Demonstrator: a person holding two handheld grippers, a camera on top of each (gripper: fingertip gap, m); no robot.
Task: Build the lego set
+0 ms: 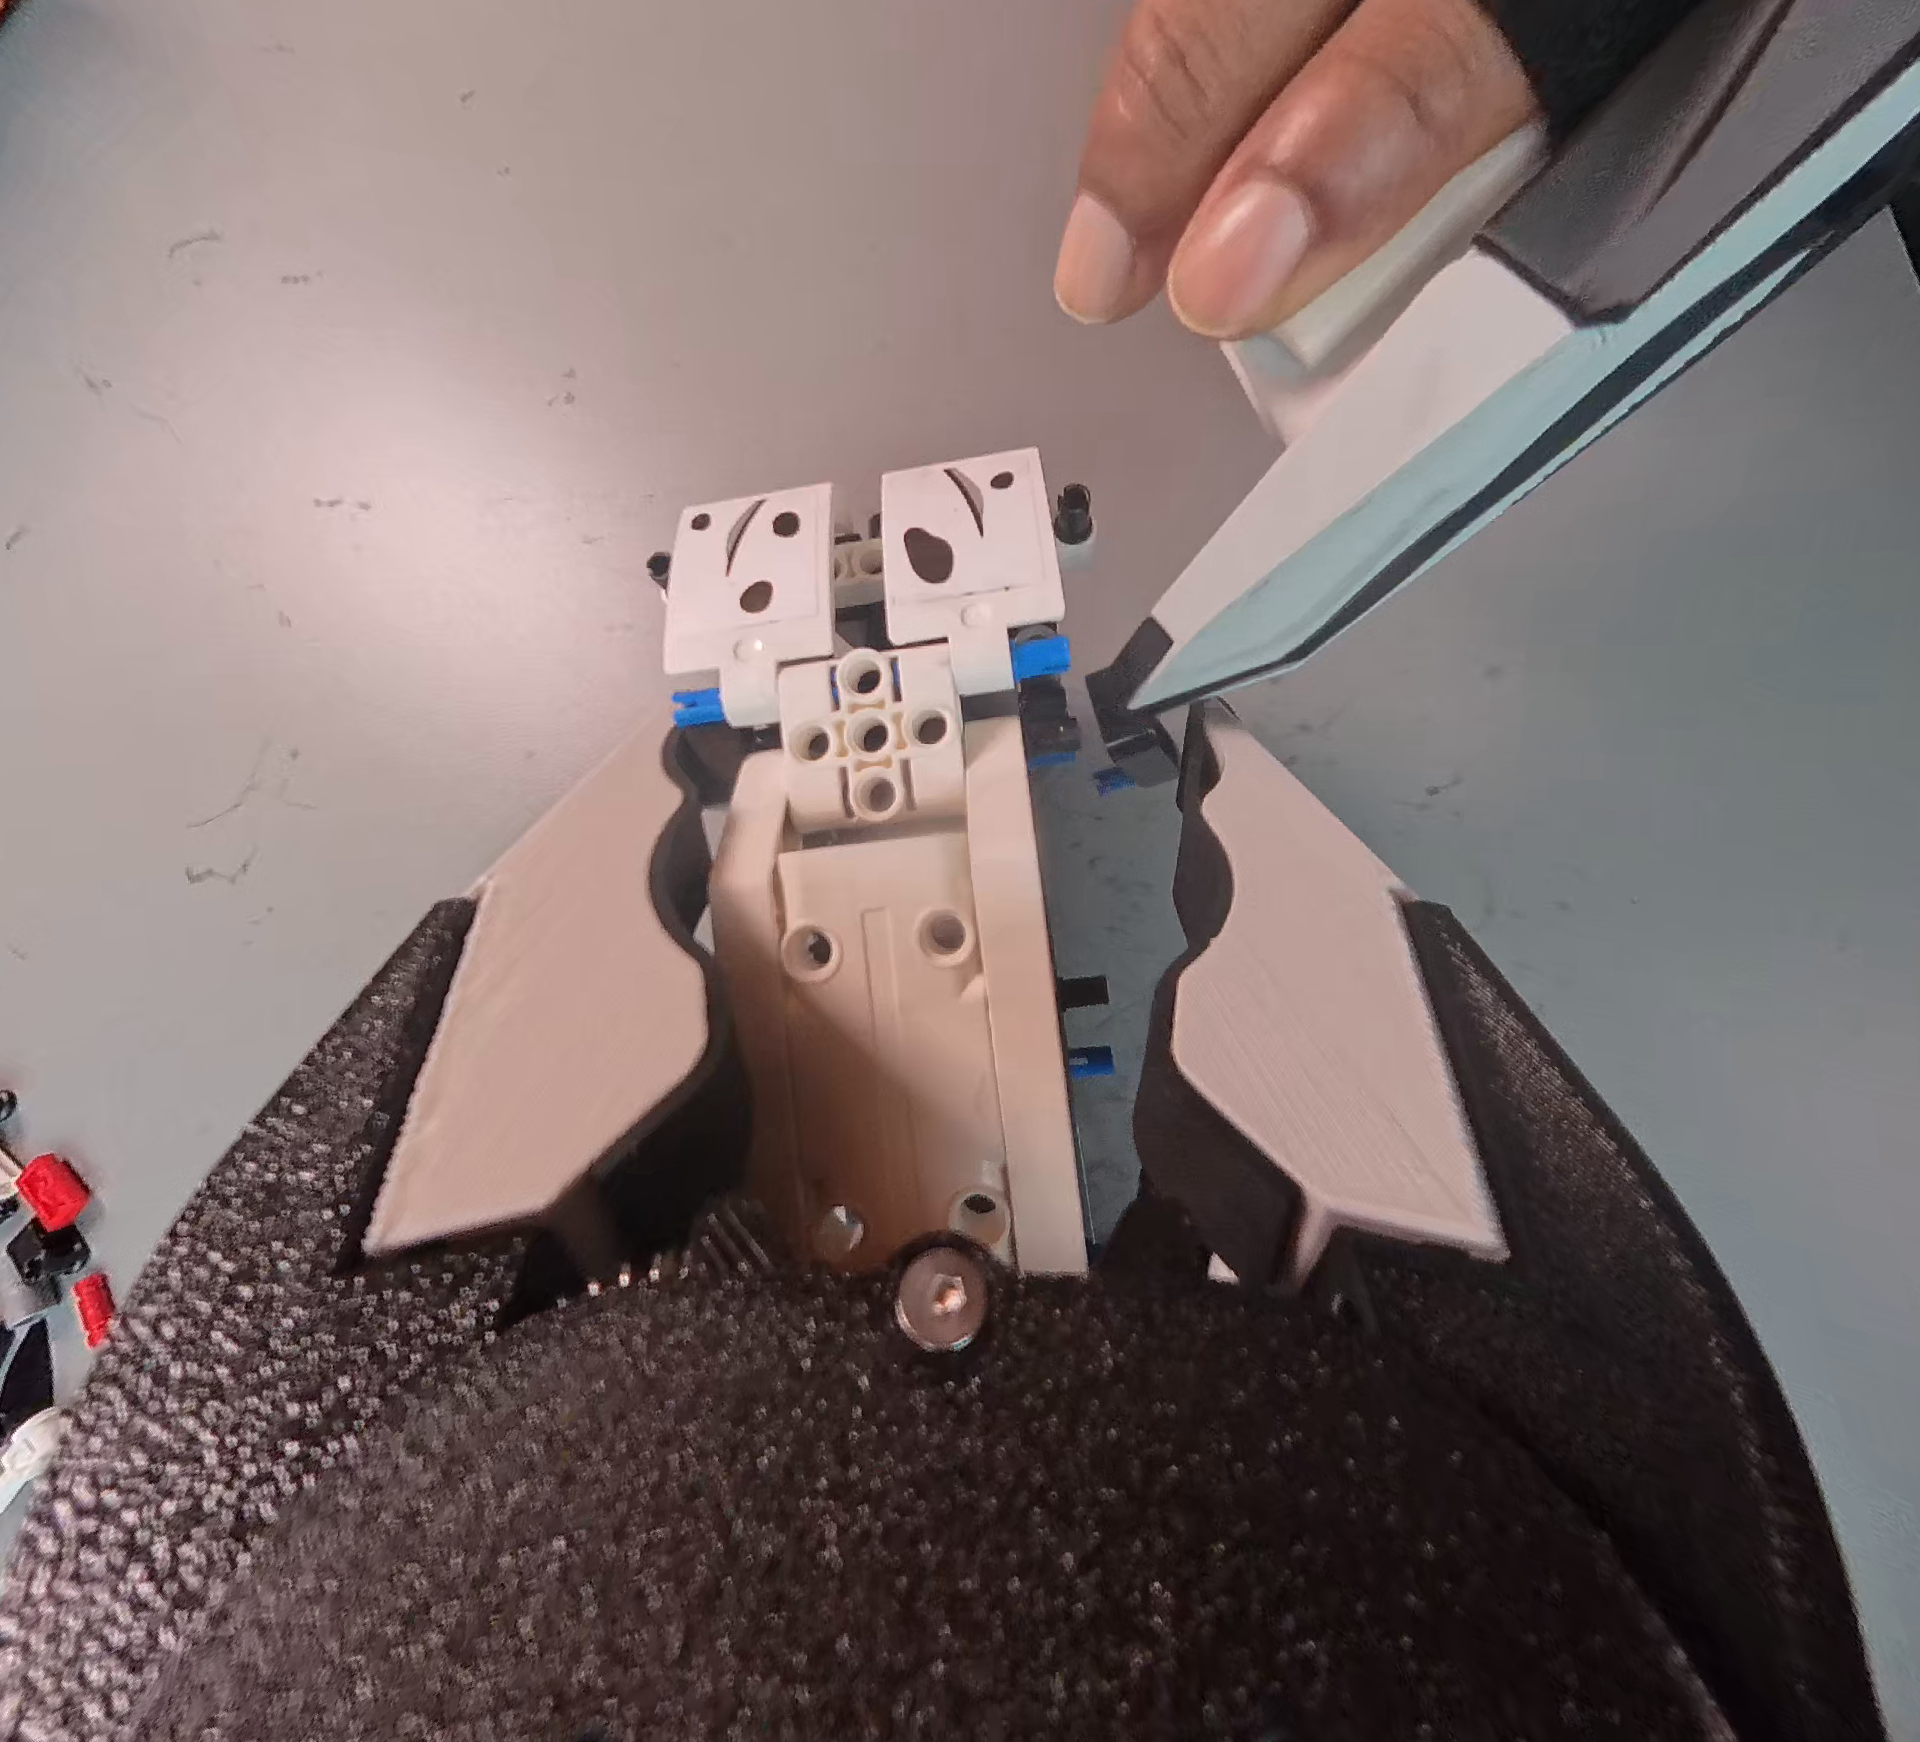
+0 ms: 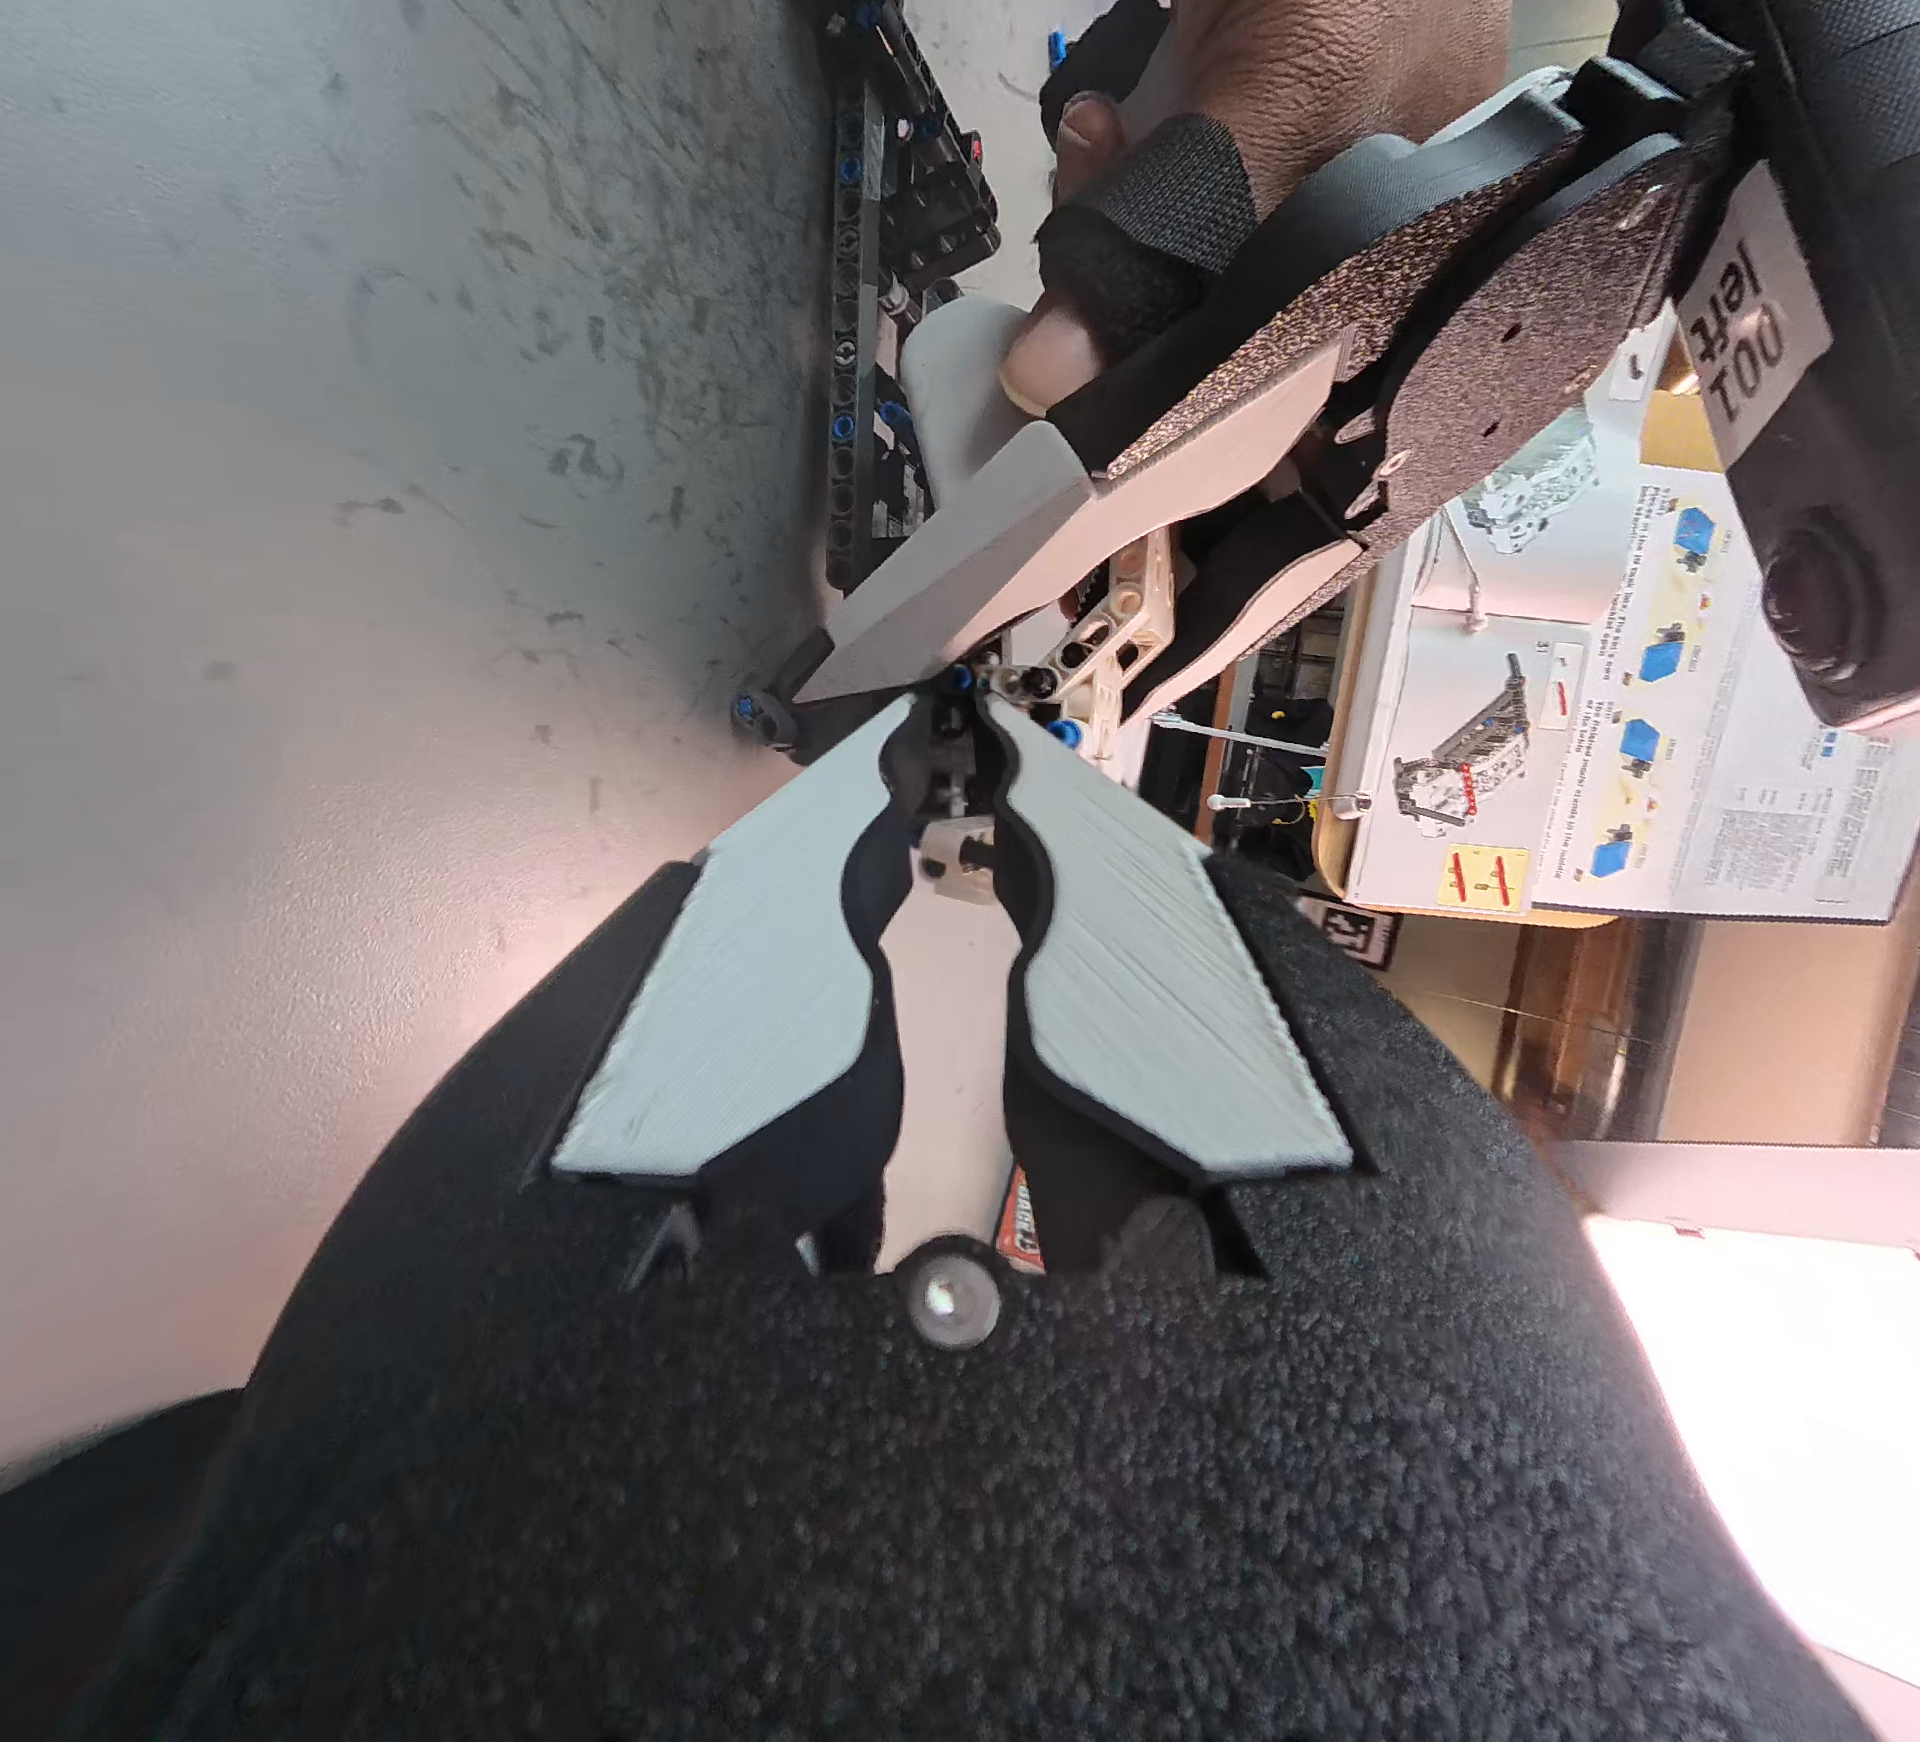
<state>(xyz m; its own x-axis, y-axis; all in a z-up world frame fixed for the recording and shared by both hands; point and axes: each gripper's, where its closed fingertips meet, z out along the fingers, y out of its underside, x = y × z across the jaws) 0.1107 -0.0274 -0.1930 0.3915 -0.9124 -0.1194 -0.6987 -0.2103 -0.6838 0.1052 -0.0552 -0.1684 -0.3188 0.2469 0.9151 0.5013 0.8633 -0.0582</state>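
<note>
A white lego assembly [image 1: 883,965] with two spotted white panels at its far end, blue pins and black parts on its right side sits between the fingers of my left gripper [image 1: 935,736], which is shut on it above the grey table [image 1: 416,342]. My right gripper [image 1: 1143,695] comes in from the upper right, its tip at the assembly's black right side. In the right wrist view my right gripper [image 2: 948,705] is nearly closed on a small black piece [image 2: 951,742] at the assembly [image 2: 1101,622]. The left gripper [image 2: 987,684] crosses just beyond it.
A long black lego frame [image 2: 883,238] with blue and red pins lies on the table behind the grippers. An open instruction booklet [image 2: 1662,705] lies at the right. Loose red and black pieces [image 1: 52,1204] sit at the table's left. A gloved hand [image 1: 1247,134] holds the right gripper. Left and right tips are no more than a few centimetres apart.
</note>
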